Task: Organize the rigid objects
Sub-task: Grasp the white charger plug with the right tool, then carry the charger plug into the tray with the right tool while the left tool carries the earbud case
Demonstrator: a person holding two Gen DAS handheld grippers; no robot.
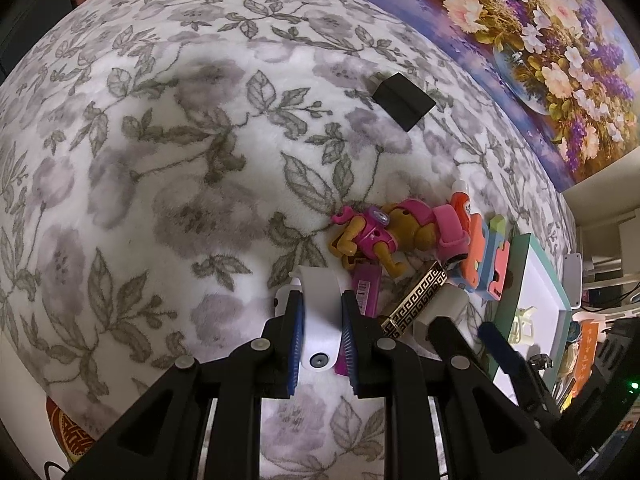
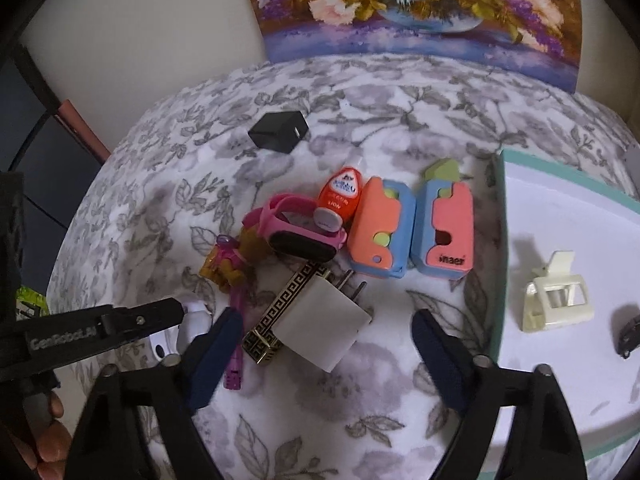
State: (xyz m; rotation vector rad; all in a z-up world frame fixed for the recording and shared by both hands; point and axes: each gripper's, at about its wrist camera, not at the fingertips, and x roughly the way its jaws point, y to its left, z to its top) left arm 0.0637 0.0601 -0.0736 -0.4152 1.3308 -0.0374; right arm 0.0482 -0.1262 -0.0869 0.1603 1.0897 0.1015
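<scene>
The left gripper [image 1: 322, 314] is clamped on a white strap [image 1: 320, 308] over the floral blanket [image 1: 160, 160]. The right gripper [image 2: 326, 334] has its jaws wide around the white charger [image 2: 326, 326], not touching it, beside the tray [image 2: 560, 220].

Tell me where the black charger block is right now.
The black charger block lies alone on the floral blanket, at upper left in the right wrist view, beyond the toy pile and short of the flower painting.
</scene>
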